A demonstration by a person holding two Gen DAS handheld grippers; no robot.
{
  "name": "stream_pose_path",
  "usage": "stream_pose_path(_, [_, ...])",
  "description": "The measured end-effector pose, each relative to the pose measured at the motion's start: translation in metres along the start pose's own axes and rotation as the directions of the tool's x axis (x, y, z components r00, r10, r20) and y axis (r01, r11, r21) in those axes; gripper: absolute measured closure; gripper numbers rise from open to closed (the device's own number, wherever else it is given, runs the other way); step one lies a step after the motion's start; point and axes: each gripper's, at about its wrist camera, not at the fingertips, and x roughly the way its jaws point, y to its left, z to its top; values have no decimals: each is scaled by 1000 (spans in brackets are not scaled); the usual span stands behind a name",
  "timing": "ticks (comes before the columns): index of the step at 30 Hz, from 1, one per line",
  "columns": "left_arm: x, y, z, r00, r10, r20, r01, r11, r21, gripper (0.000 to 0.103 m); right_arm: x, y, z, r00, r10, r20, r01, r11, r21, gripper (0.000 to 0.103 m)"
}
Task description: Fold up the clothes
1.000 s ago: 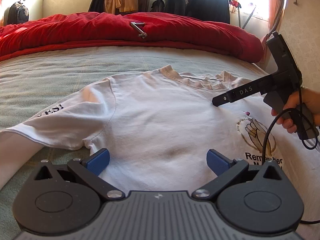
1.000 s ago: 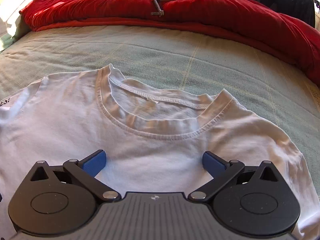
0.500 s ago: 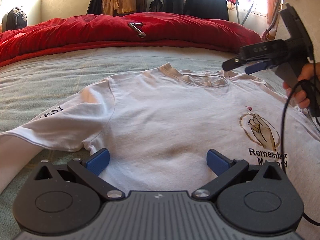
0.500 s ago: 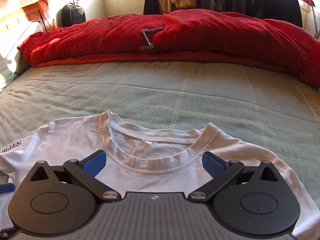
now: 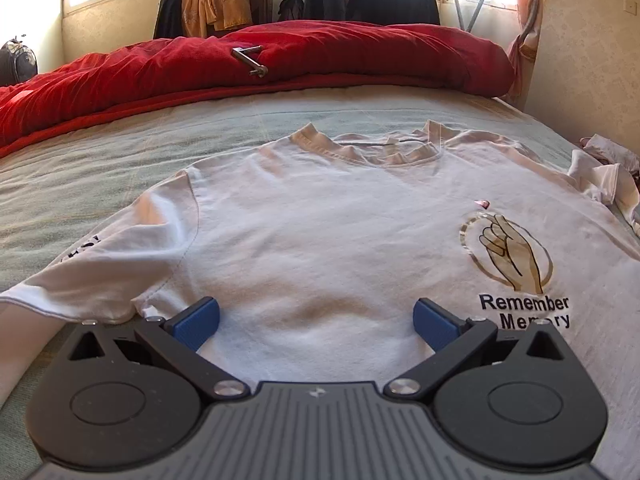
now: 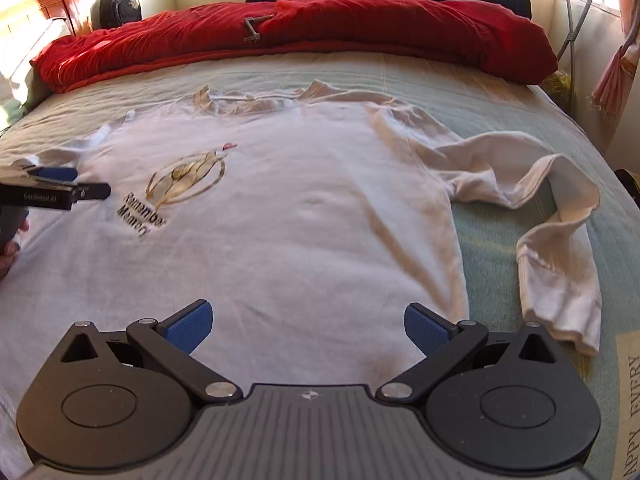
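Here, both grippers' jaws gape empty over a white T-shirt (image 5: 320, 240) on the bed (image 5: 100, 168).

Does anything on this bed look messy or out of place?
Yes. The white T-shirt lies mostly flat, but its sleeve on the right of the right wrist view is twisted and bunched. A grey metal crank-shaped tool also lies oddly on the red duvet.
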Motion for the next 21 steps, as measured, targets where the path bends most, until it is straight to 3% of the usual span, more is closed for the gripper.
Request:
stream_pose_path(3, [-27,-18,2,1000,-1,-26,2,999,44,1,7,6,-12,999,-15,51,17,999,-34,0])
stream_pose_path(6, [-65,-43,-7,1000,-31,3,31,995,98,1,14,-3,-7,998,7,60,-10,999,47,0])
stream_pose_path(11, [-91,-83,-45,998,-64,-28,68,989,134,1,19,-2,-11,997,-6,80,1,998,61,0])
stream_pose_path(13, [-88,-90,-62,996,-61,-67,68,991,113,1,19,-3,-12,996,-4,84,-1,998,66,0])
stream_pose_path(21, [-108,-90,-100,999,-17,-34,16,999,-28,1,9,0,-19,997,-7,77,3,999,46,0])
